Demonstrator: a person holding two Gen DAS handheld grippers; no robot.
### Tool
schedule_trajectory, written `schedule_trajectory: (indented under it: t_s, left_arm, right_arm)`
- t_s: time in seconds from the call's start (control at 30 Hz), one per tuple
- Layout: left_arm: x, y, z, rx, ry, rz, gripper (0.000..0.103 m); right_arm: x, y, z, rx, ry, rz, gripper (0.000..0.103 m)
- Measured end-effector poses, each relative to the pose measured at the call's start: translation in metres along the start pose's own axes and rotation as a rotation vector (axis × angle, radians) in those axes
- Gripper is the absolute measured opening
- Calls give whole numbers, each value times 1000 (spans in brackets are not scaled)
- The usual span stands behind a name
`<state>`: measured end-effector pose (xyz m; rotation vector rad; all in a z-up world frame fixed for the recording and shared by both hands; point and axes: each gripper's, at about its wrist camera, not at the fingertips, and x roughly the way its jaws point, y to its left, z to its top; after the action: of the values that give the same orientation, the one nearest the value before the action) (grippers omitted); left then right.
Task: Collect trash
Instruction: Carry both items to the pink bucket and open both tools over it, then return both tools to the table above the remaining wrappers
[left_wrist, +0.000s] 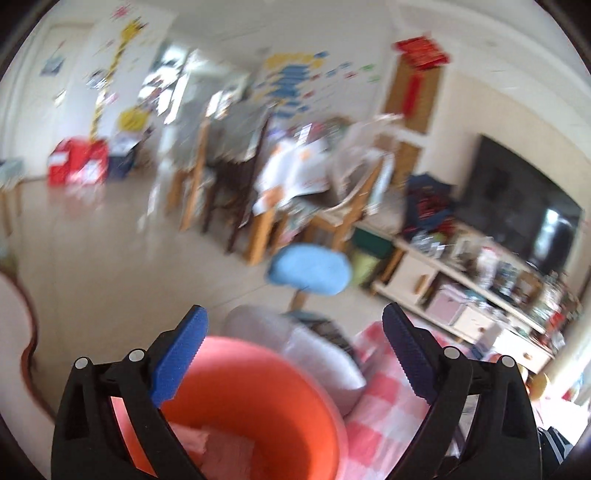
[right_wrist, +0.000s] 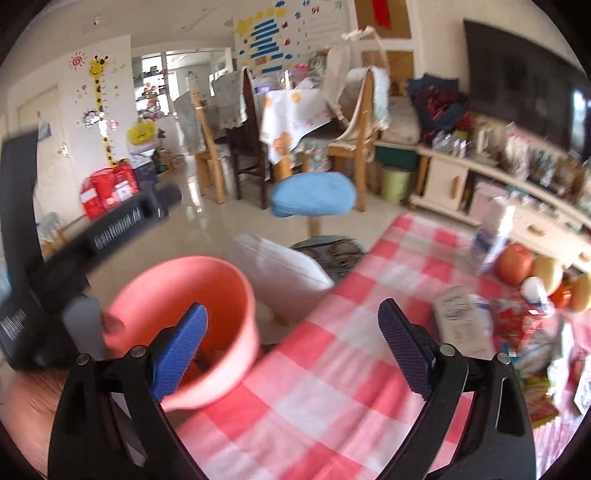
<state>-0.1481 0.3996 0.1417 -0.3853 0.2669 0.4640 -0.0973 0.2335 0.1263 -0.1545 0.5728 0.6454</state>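
Reading outward from the two tools, as I see it from my end:

Left tool (left_wrist: 293, 334): jaws spread wide with nothing between the blue pads; it hangs over the mouth of the orange bin (left_wrist: 258, 402), and this view is badly smeared.

Right tool (right_wrist: 291, 332): jaws wide too, empty; its left pad (right_wrist: 181, 350) sits in front of the bin's wall, the right one over bare cloth.

Bin: the orange bin (right_wrist: 184, 328) stands at the near left edge of the tabletop (right_wrist: 332, 369), which is covered in a red-and-white check cloth. I can make out some pale pink scraps (left_wrist: 218, 443) lying inside it.

Trash still out: a crumpled pale wrapper (right_wrist: 461, 325) and a heap of red and coloured packets (right_wrist: 524, 332) lie on the right side of the cloth, well apart from the bin.

Not trash, I judge: the round fruit (right_wrist: 517, 264) and an upright white-and-blue carton (right_wrist: 491, 236) stand just beyond that heap.

Risk, bin: the bin stands close to the edge, so a knock from either tool could tip it off and spill it.

Risk, reach: going for the packets, I could catch the carton or roll the fruit, as they crowd the heap.

Risk, grip: thin wrappers may slip from flat pads or drag the cloth along.
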Motion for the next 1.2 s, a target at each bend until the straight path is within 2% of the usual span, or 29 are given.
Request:
schedule_trajectory:
  t_s: [0.1, 0.3, 0.43, 0.73, 1.0, 1.2]
  left_arm:
    - [-10, -27, -1, 75, -56, -71, 94]
    - [-23, -72, -15, 246, -113, -131, 94]
    - [-32, -102, -31, 366, -126, -178, 94]
    - [-38, -145, -76, 534, 24, -295, 94]
    - [-45, -160, -110, 534, 188, -384, 94]
    - [-58, -172, -136, 576, 250, -403, 94]
  right_arm:
    - [-14, -6, -16, -50, -21, -50, 99]
    - [-37, -19, -42, -100, 4, -119, 99]
    - [-57, -37, -58, -62, 0, -170, 99]
    - [-96, -90, -88, 46, -11, -266, 99]
    - [-120, -123, -107, 97, -18, -295, 99]
    - [-138, -150, -120, 156, -22, -309, 99]
